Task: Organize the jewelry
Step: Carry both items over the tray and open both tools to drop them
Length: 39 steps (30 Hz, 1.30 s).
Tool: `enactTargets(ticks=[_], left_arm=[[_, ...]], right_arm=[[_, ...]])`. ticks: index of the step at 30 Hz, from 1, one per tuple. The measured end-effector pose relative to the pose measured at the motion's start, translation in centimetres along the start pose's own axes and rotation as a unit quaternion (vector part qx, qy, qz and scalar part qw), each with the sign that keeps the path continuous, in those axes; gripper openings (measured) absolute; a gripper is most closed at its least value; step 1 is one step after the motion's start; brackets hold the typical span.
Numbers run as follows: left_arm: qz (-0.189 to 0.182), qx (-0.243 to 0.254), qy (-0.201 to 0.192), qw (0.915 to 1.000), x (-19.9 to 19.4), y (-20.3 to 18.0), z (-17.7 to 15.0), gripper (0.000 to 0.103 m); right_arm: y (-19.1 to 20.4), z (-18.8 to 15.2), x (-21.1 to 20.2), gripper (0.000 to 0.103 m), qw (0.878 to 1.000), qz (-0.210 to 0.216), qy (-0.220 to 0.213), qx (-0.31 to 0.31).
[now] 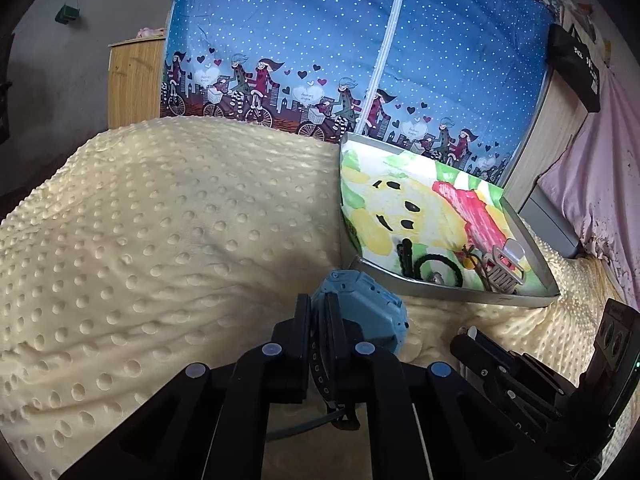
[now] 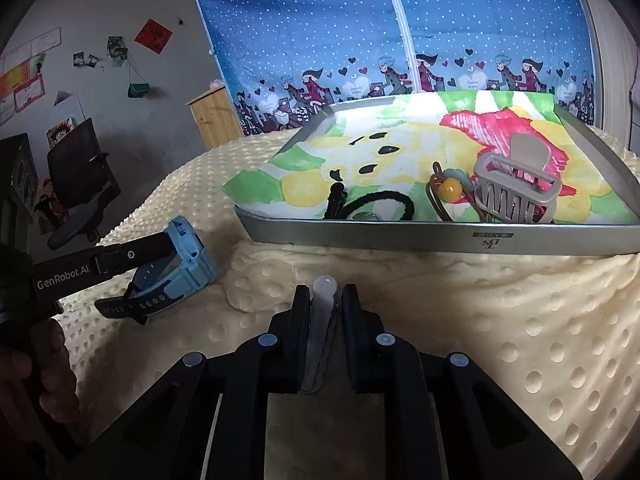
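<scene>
On the dotted cream blanket, near the camera, I have both tools loaded. My left gripper is clenched on the dark strap of a blue watch, whose body sits just past the fingertips, near the tray's left corner. My right gripper is clamped on a pale translucent hair clip, its rounded tip poking out beyond the fingers. Beyond it sits the metal tray, lined with a painted sheet. Along the tray's near edge lie a black hair tie, a black clip to its left, a yellow-bead tie and, at right, 1 grey claw clip.
</scene>
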<state>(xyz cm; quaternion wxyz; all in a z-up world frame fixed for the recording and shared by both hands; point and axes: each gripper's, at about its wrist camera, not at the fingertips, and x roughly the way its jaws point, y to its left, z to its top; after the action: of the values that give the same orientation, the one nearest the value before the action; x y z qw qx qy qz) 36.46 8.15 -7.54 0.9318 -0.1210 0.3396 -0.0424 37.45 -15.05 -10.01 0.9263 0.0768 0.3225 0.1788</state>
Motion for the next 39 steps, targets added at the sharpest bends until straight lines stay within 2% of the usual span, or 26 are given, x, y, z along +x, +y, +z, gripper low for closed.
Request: enactTargets(ticks=[8,13,16,21,27,39], left_arm=[[-0.036,-0.008,-0.012,0.9992,-1.1,-1.5,1.7,0.006],[-0.051,0.012,-0.036,0.998,-0.9,-4.3,4.1,0.006],[-0.059,0.022,-0.046,0.997,0.6,-6.1,5.7,0.006],[-0.058,0.036,-0.046,0.9966,4.0,-8.1,7.0,0.006],[-0.05,0.044,-0.017,0.9976,7.6,-8.5,6.4,0.006],[-0.045,0.038,0.005,0.9983,8.8,-7.9,5.0,0.008]], right_arm=[[-1.1,1.3,-2.9,0.014,0.999,-0.001,-0.045,0.015],[-3.1,3.9,-4.3,0.014,0.997,-0.028,-0.074,0.013],[-4.8,5.7,-3.7,0.014,0.996,-0.037,-0.083,0.025],[-6.6,7.8,-1.0,0.014,0.996,-0.043,-0.068,0.035],[-7.0,7.8,1.7,0.014,0.997,-0.064,-0.043,0.025],[-6.6,7.6,2.5,0.014,0.996,-0.089,-0.027,0.0]])
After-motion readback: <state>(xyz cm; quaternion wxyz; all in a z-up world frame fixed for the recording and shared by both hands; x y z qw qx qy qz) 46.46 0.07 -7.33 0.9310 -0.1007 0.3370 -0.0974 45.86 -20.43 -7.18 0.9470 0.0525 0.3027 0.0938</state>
